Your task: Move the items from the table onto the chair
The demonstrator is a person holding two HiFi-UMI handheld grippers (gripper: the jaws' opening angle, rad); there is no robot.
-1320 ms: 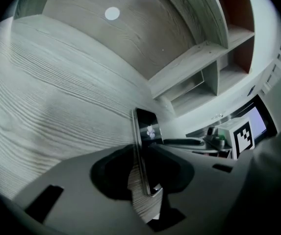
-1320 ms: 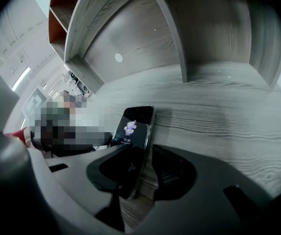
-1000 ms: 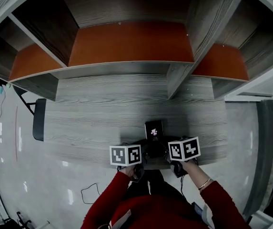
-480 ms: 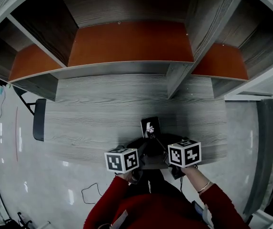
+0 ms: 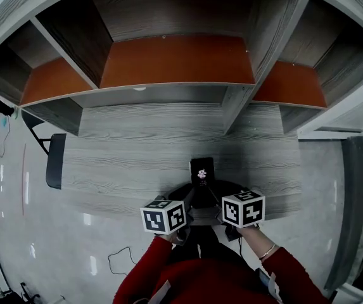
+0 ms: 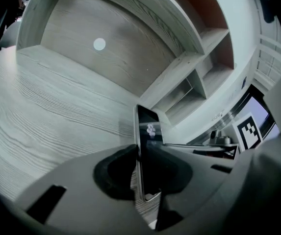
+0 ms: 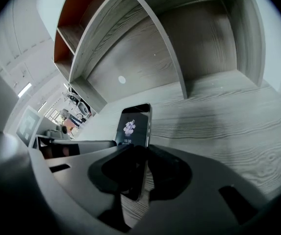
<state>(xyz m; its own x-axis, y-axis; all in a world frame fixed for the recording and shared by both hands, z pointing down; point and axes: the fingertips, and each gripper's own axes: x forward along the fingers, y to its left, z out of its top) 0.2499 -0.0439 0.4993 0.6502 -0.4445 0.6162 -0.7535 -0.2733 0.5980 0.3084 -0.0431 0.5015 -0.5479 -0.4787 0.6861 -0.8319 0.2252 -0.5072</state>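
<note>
A wooden shelf unit (image 5: 168,62) with 3 orange-backed bays; a cable (image 5: 114,258), probably, on the floor (image 5: 16,233).

The phone (image 5: 202,171) is a slim dark slab, its screen lit with a small pale picture and a clock. It stands tilted up over the near edge of the grey wood-grain table (image 5: 137,151). Its lower end seems clear of the surface, though that is hard to tell.

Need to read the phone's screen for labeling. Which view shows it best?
Right gripper view: the phone faces the camera, and its lit screen shows a picture and clock digits. In the left gripper view the phone is nearly edge-on, its display sharply foreshortened. The head view shows the phone small and dark, unreadable.
</note>
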